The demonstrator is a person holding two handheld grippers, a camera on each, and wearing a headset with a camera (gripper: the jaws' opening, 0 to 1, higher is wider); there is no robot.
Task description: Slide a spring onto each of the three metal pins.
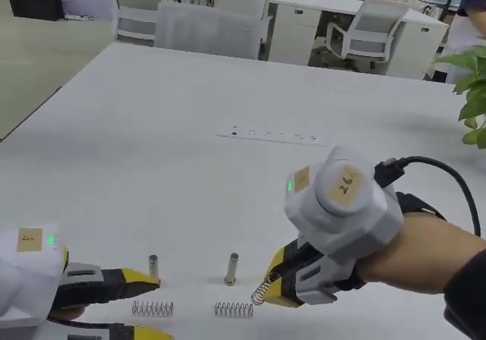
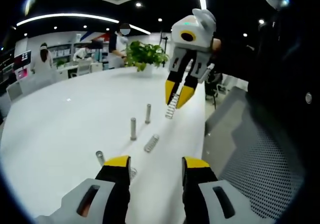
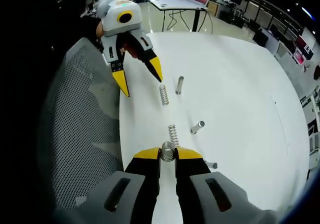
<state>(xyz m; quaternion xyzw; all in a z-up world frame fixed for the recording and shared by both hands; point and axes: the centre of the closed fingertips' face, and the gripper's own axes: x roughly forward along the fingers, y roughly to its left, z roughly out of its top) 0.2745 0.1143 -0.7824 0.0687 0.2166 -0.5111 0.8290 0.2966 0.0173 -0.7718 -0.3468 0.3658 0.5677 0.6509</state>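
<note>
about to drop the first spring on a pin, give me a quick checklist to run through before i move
1. Spring gripped by the right gripper: ok, the jaws are shut on its end.
2. Three pins standing: ok, the near pin, middle pin and far pin are all upright.
3. Pins bare: ok, there is no spring on any of them.
4. Held spring over a pin: not ok, it hangs beside the row of pins and is over none.
5. Left gripper free: ok, it is open and holds nothing.
6. Other springs ready: ok, the first loose spring and the second loose spring lie on the table.
</note>
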